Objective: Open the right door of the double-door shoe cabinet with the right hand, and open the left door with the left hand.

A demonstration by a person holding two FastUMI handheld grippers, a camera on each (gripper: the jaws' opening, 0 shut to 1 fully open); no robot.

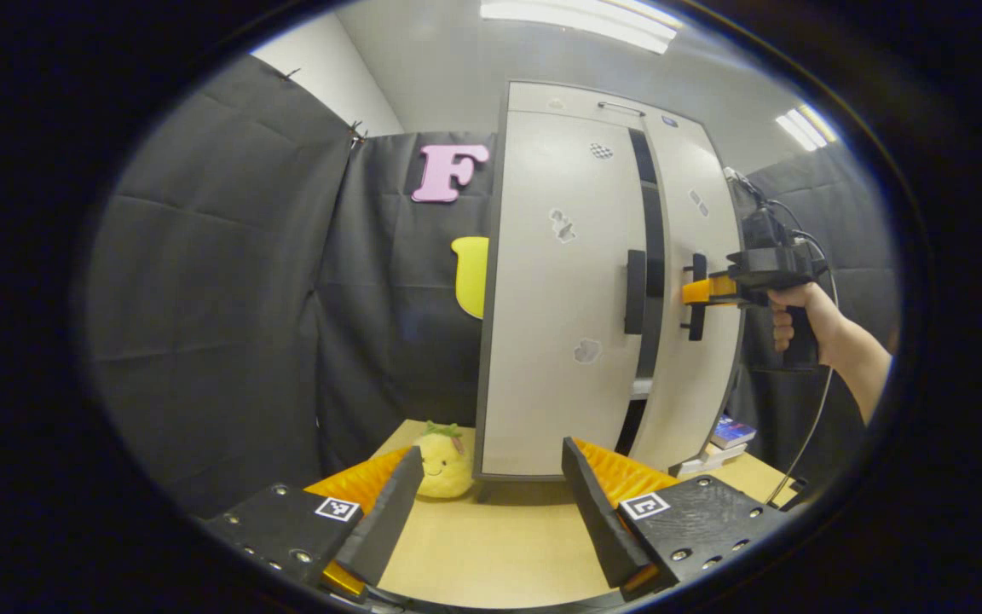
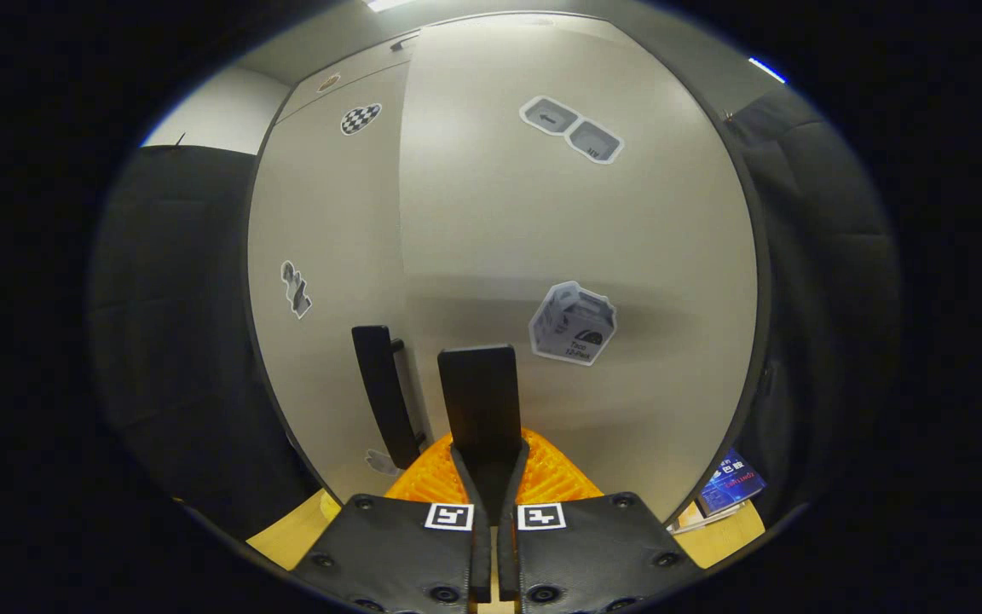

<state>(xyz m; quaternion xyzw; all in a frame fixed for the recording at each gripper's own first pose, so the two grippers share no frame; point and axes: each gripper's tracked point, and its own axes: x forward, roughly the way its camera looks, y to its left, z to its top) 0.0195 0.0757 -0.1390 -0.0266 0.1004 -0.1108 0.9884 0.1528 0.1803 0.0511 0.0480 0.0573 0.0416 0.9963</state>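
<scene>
At the right door (image 1: pixel 696 281) of the shoe cabinet (image 1: pixel 593 281), the right gripper (image 2: pixel 489 460) has its two fingers drawn together on the black handle (image 2: pixel 479 396) of that door, and the door stands a little ajar, a dark gap showing between it and the left door (image 1: pixel 559 298). The left gripper (image 1: pixel 491 503) hangs back over the table, its fingers spread wide and holding nothing, well apart from the left handle (image 1: pixel 634 292). I judge the risk lies in the pull: the handle is a slim upright bar, and if the hand (image 1: pixel 798 320) draws straight back instead of following the door's swing, the fingers could slide off it. A hard tug might also rock the tall cabinet on the tabletop. The cable trailing from the right gripper could catch too. The cabinet stands on a pale wooden table (image 1: pixel 491 554), with a yellow plush toy (image 1: pixel 442 460) just beside its left foot and a few books (image 1: pixel 725 439) at its right. Black cloth walls the booth, and strip lights glow overhead.
</scene>
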